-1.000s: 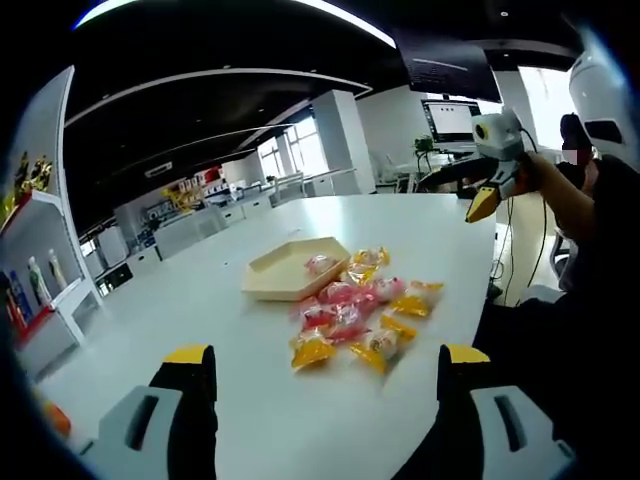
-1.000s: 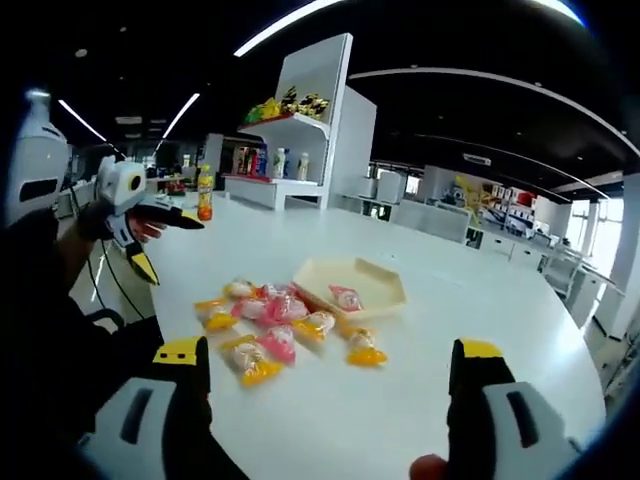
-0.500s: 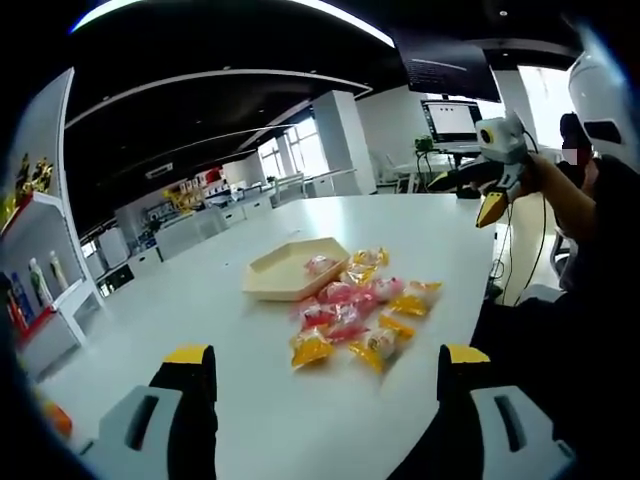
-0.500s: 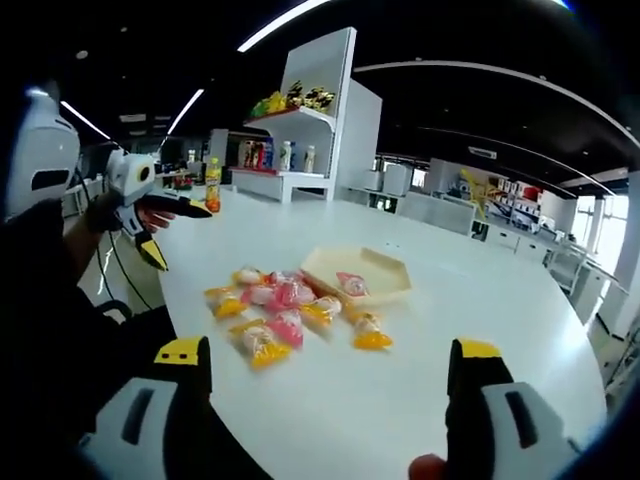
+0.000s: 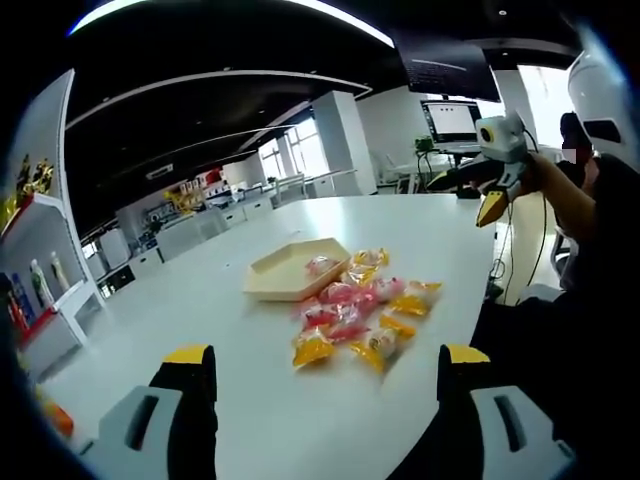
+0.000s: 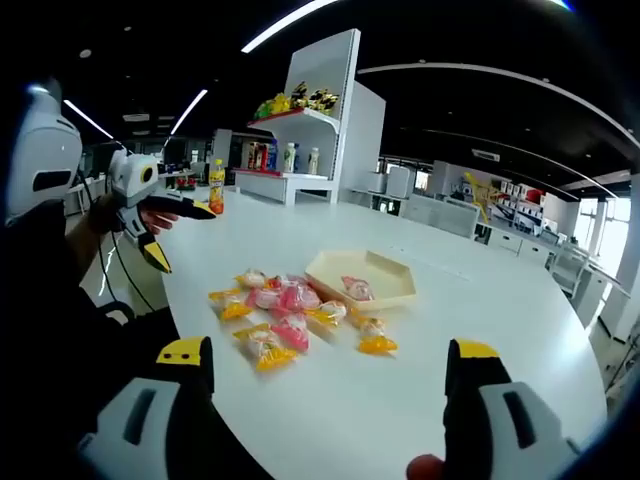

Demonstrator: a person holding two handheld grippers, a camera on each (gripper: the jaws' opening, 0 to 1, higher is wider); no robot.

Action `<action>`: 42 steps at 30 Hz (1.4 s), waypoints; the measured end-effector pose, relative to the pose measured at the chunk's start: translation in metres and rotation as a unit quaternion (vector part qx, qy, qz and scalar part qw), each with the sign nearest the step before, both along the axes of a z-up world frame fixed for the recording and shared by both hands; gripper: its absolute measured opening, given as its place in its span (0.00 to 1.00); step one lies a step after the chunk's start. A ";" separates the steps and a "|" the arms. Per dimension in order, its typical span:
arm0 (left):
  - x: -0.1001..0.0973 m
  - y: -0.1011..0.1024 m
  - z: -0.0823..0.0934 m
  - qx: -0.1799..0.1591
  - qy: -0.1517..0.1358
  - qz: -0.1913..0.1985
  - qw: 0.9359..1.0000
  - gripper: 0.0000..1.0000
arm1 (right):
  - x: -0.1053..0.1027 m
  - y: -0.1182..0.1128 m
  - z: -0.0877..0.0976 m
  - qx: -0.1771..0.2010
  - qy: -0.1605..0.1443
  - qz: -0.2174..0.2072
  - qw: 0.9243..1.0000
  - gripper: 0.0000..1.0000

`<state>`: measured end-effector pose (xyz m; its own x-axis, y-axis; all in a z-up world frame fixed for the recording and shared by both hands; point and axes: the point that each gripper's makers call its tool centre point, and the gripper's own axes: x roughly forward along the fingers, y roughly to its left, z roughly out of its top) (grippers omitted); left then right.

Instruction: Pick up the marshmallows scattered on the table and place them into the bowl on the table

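Note:
A pile of several wrapped marshmallows (image 5: 360, 315), pink and yellow, lies on the white table (image 5: 250, 400) near its edge. Just behind them sits a shallow beige hexagonal bowl (image 5: 285, 272) with one pink marshmallow (image 5: 320, 265) in it. My left gripper (image 5: 327, 358) stands open above the table, short of the pile, and holds nothing. In the right gripper view the same pile (image 6: 285, 310) and bowl (image 6: 392, 283) lie ahead of my right gripper (image 6: 330, 352), which is open with nothing between its jaws. The right gripper (image 5: 495, 185) also hangs in the air at the upper right of the left gripper view.
An orange bottle (image 6: 216, 187) stands far back on the table. A white shelf unit (image 6: 300, 140) with bottles rises behind it. The person's dark-sleeved body (image 5: 560, 330) is close to the table edge beside the pile. The left gripper (image 6: 150, 215) is held up at the left.
The marshmallows and bowl have not moved. The right gripper's view has drifted slightly, and in the left gripper view the right gripper sits a little higher than a second ago.

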<state>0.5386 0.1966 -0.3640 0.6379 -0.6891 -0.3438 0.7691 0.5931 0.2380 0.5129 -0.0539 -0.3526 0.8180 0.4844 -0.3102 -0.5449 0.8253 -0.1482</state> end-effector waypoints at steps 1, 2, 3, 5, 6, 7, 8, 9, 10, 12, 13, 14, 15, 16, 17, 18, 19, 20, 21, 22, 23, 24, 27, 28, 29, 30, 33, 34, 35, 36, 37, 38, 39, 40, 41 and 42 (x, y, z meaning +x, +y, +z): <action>0.000 0.000 0.000 0.000 0.000 0.000 1.000 0.91 | 0.000 0.000 -0.001 -0.002 0.001 0.000 1.000 0.92; 0.000 0.000 0.000 0.000 0.000 0.000 1.000 0.91 | 0.000 -0.001 -0.001 -0.004 0.001 -0.001 1.000 0.92; 0.000 0.000 0.000 0.001 0.000 0.000 1.000 0.91 | 0.000 -0.001 -0.002 -0.006 0.002 -0.001 1.000 0.92; 0.001 0.000 0.000 0.001 0.000 0.001 1.000 0.91 | 0.000 -0.002 -0.002 -0.010 0.001 -0.003 1.000 0.92; 0.001 0.001 0.000 0.001 0.000 0.001 1.000 0.91 | 0.000 -0.002 -0.002 -0.011 0.001 -0.003 1.000 0.92; 0.001 0.000 0.000 0.001 0.000 0.001 1.000 0.91 | 0.000 -0.002 -0.003 -0.010 0.001 -0.003 1.000 0.91; 0.000 0.000 0.000 0.000 0.000 0.000 1.000 0.91 | 0.000 -0.002 -0.003 -0.010 0.001 -0.003 1.000 0.91; 0.000 0.000 0.000 0.000 -0.001 0.000 1.000 0.91 | 0.000 -0.001 -0.003 -0.009 0.001 -0.002 1.000 0.91; 0.000 -0.001 0.000 0.000 -0.001 0.000 1.000 0.91 | -0.001 -0.001 -0.003 -0.010 0.002 -0.003 1.000 0.91; 0.000 -0.001 0.000 0.000 0.000 -0.001 1.000 0.91 | -0.001 -0.001 -0.004 -0.011 0.002 -0.002 1.000 0.91; -0.001 -0.001 0.000 0.000 0.000 -0.001 1.000 0.91 | -0.001 -0.001 -0.004 -0.011 0.003 -0.002 1.000 0.91; -0.001 -0.001 0.000 0.000 0.000 -0.001 1.000 0.91 | -0.001 -0.001 -0.005 -0.011 0.003 -0.003 1.000 0.91; -0.001 -0.001 0.000 0.001 0.000 -0.001 1.000 0.91 | -0.001 -0.001 -0.005 -0.010 0.003 -0.002 1.000 0.91; -0.001 -0.001 0.000 0.001 0.000 -0.001 1.000 0.91 | -0.002 -0.001 -0.006 -0.011 0.004 -0.001 1.000 0.91; -0.001 -0.001 0.000 0.000 0.000 -0.001 1.000 0.91 | -0.002 -0.001 -0.006 -0.012 0.005 -0.002 1.000 0.91; -0.001 -0.001 0.000 0.000 -0.001 -0.001 1.000 0.91 | -0.002 -0.001 -0.006 -0.011 0.005 -0.002 1.000 0.91; -0.001 -0.001 0.000 0.000 -0.001 -0.001 1.000 0.91 | -0.002 0.000 -0.005 -0.009 0.004 -0.001 1.000 0.90; -0.001 -0.001 0.000 0.000 -0.001 -0.001 1.000 0.91 | -0.002 0.001 -0.005 -0.007 0.004 0.001 1.000 0.90; -0.001 -0.001 0.000 0.000 -0.001 -0.001 1.000 0.91 | -0.003 0.001 -0.005 -0.006 0.005 0.002 1.000 0.90; -0.001 -0.001 0.000 0.000 -0.001 -0.001 1.000 0.91 | -0.003 0.002 -0.005 -0.006 0.005 0.002 1.000 0.90; -0.001 -0.001 0.000 0.001 -0.001 -0.001 1.000 0.91 | -0.003 0.002 -0.005 -0.006 0.004 0.003 1.000 0.90; -0.001 -0.001 -0.001 0.001 0.000 0.001 1.000 0.91 | -0.003 0.002 -0.005 -0.007 0.005 0.004 1.000 0.90; 0.000 0.000 -0.002 0.002 0.001 0.001 1.000 0.91 | -0.002 0.001 -0.006 -0.009 0.006 0.002 1.000 0.90; 0.000 0.000 -0.002 0.002 0.001 0.002 1.000 0.91 | -0.002 0.001 -0.007 -0.008 0.007 0.001 1.000 0.90; -0.001 0.000 -0.002 0.002 0.001 0.001 1.000 0.91 | -0.002 0.001 -0.007 -0.008 0.008 0.001 1.000 0.90; -0.001 0.000 -0.002 0.001 0.001 0.000 1.000 0.91 | -0.001 0.001 -0.008 -0.007 0.010 0.000 1.000 0.89; -0.001 -0.001 -0.002 0.002 0.001 -0.001 1.000 0.91 | -0.002 0.002 -0.007 -0.006 0.007 0.002 1.000 0.89; -0.001 -0.002 -0.001 0.002 0.000 -0.002 1.000 0.91 | -0.002 0.003 -0.006 -0.005 0.006 0.003 1.000 0.89; -0.001 -0.002 -0.001 0.001 0.000 -0.003 1.000 0.91 | -0.002 0.003 -0.006 -0.003 0.006 0.004 1.000 0.89; -0.001 -0.002 0.000 0.000 0.000 -0.003 1.000 0.91 | -0.002 0.004 -0.006 -0.001 0.005 0.004 1.000 0.89; -0.001 -0.002 0.000 0.000 0.000 -0.003 1.000 0.91 | -0.001 0.004 -0.006 0.001 0.005 0.004 1.000 0.88; 0.000 -0.002 -0.001 0.001 0.001 -0.003 1.000 0.91 | 0.000 0.003 -0.008 0.002 0.006 0.003 1.000 0.88; 0.000 -0.002 -0.002 0.002 0.003 -0.001 1.000 0.91 | 0.001 0.003 -0.009 0.002 0.007 0.003 1.000 0.88; 0.000 -0.002 -0.002 0.002 0.003 -0.001 1.000 0.91 | 0.002 0.004 -0.012 0.000 0.009 0.002 1.000 0.88; 0.001 -0.002 -0.002 0.003 0.003 -0.001 1.000 0.91 | 0.003 0.004 -0.014 -0.001 0.010 0.002 1.000 0.88; 0.001 -0.003 -0.002 0.003 0.003 -0.002 1.000 0.91 | 0.004 0.004 -0.016 -0.002 0.011 0.003 1.000 0.88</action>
